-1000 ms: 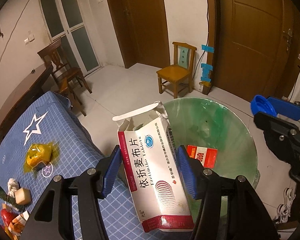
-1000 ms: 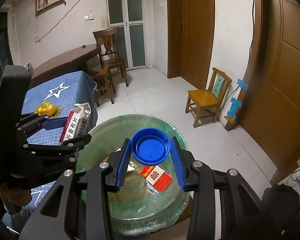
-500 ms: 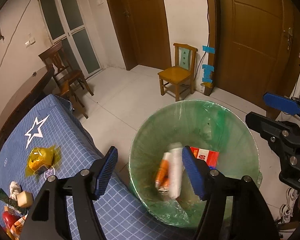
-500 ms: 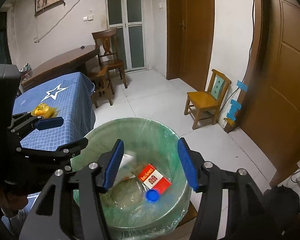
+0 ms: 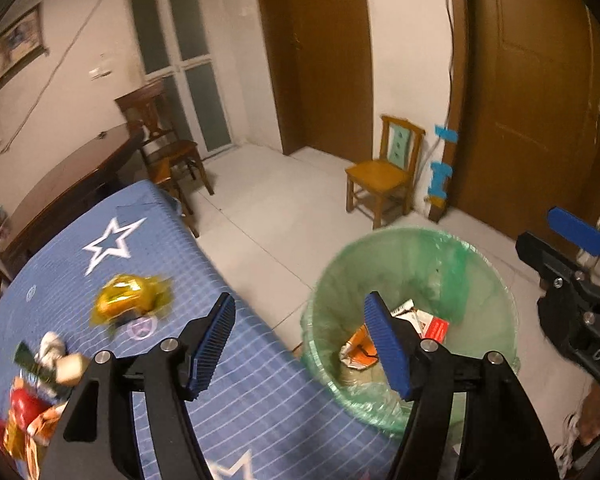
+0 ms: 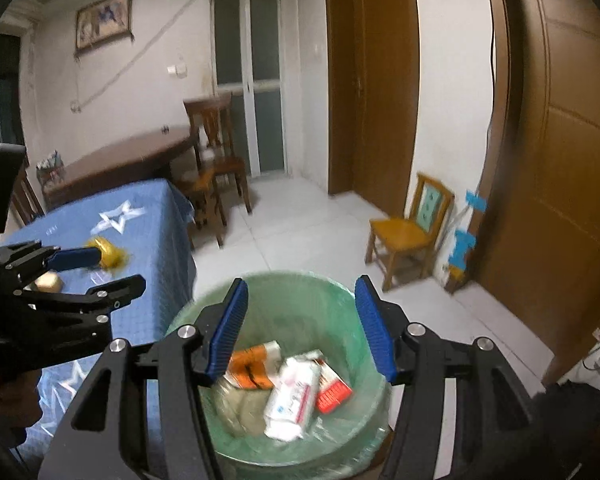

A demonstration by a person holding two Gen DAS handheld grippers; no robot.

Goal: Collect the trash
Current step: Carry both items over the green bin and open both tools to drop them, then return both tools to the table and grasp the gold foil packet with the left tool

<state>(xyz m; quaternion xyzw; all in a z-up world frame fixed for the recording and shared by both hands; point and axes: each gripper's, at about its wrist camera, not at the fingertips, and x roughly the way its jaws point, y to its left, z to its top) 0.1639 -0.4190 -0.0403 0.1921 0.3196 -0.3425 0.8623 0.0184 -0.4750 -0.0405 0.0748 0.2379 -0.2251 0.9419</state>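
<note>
White floor tiles fill the room, and a small yellow chair (image 5: 384, 172) stands by a brown door (image 6: 556, 160). Beside the desk (image 5: 236, 364) with its blue star cloth sits a bin (image 6: 300, 292) lined with a green bag.

Both grippers hang spread wide with nothing between their fingers. The left gripper (image 5: 300, 344) hovers over the gap between the desk edge and the bin. The right gripper (image 6: 298, 322) hovers right over the bin.

Only the right view looks straight down into the bin. There a white box (image 6: 292, 396) lies flat on the pile, its long side running from the near rim toward the far side, leaning a little right. An orange pack (image 6: 252, 368) lies to its left and a red pack (image 6: 332, 390) to its right, both touching it.

Only the left view shows more trash on the desk: a yellow wrapper (image 5: 124, 300) near the middle and a blurry heap of bits (image 5: 40, 384) at the near left corner.
</note>
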